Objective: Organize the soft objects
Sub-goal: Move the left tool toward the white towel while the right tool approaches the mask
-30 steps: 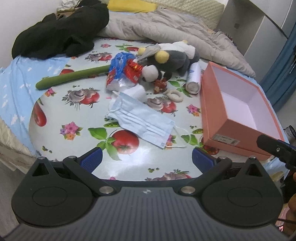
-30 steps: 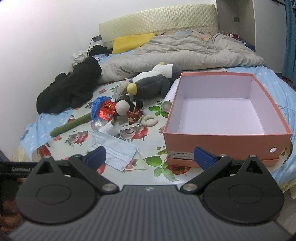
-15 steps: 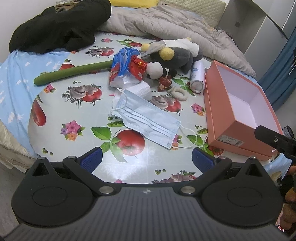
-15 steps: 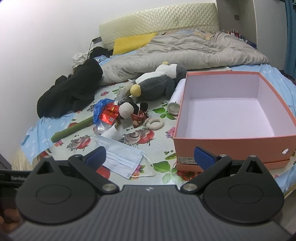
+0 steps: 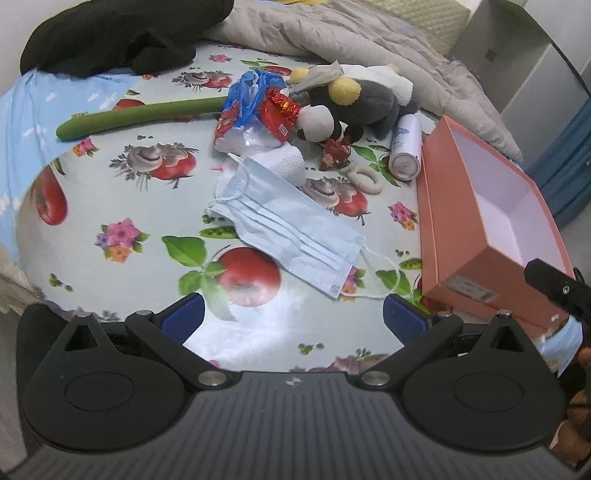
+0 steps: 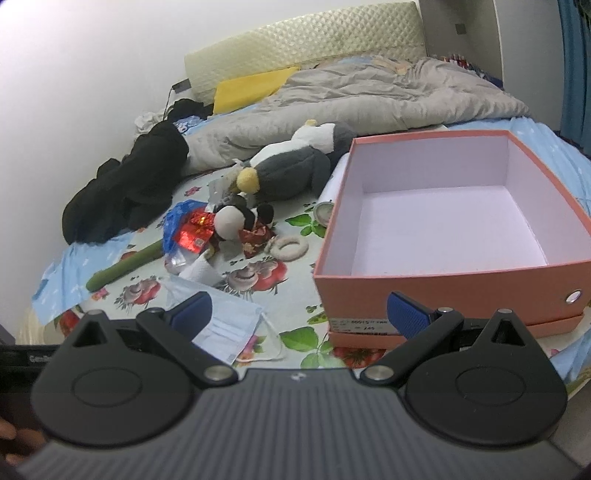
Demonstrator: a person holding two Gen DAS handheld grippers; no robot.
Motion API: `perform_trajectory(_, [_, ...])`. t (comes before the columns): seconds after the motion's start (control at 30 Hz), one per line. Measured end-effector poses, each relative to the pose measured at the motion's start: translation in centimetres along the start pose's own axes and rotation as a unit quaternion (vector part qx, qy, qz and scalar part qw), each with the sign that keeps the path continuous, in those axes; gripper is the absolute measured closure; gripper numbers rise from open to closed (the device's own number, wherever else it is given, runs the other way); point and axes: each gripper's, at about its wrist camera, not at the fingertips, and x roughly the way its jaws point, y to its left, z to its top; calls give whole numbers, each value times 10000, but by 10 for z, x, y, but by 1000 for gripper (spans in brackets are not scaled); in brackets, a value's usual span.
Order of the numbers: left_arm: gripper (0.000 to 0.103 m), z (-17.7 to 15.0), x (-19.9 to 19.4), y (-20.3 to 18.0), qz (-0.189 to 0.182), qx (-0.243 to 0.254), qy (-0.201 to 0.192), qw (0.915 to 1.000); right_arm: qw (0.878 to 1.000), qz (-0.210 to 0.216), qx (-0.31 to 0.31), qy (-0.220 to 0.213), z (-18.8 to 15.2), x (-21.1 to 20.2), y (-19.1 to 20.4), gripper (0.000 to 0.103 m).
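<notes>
A light blue face mask (image 5: pixel 291 229) lies flat on the fruit-print cloth (image 5: pixel 110 192), just ahead of my open, empty left gripper (image 5: pixel 293 317). Behind it lie a grey penguin plush (image 5: pixel 369 99), a small panda plush (image 5: pixel 317 122), a green plush stick (image 5: pixel 140 116) and a white fabric ring (image 5: pixel 364 177). An empty pink box (image 6: pixel 443 229) stands open at the right. My right gripper (image 6: pixel 299 314) is open and empty, near the box's front left corner; the mask (image 6: pixel 225 325) lies under its left finger.
Red and blue wrappers (image 5: pixel 258 107), a white paper roll (image 5: pixel 286 164) and a white spray can (image 5: pixel 406 147) lie among the toys. A black garment (image 5: pixel 122 33) and grey duvet (image 6: pixel 369 96) fill the back of the bed. The bed edge is close below both grippers.
My left gripper has moved forward and tilted down over the mask. My right gripper has shifted left, so the box sits further right in its view. Nothing was picked up.
</notes>
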Motion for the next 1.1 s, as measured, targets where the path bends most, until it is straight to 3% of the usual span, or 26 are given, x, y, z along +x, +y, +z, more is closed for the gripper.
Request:
perform_trajectory(0.17, [0, 4, 24, -15, -43, -38, 44, 10000, 9999, -27, -108, 20, 9, 12, -11, 0])
perform_trajectory(0.5, [0, 11, 52, -2, -84, -730, 21, 9973, 9994, 251, -205, -100, 19, 33, -16, 0])
perform_trajectory(0.8, [0, 8, 63, 3, -81, -576, 80, 9983, 9988, 440, -203, -113, 12, 48, -6, 2])
perform_trajectory(0.97, [0, 11, 73, 8, -151, -704, 127, 9973, 9986, 453, -260, -128, 14, 58, 1, 7])
perform_trajectory(1.1, [2, 15, 80, 8, -217, -682, 97, 9974, 9984, 497, -240, -106, 13, 69, 8, 27])
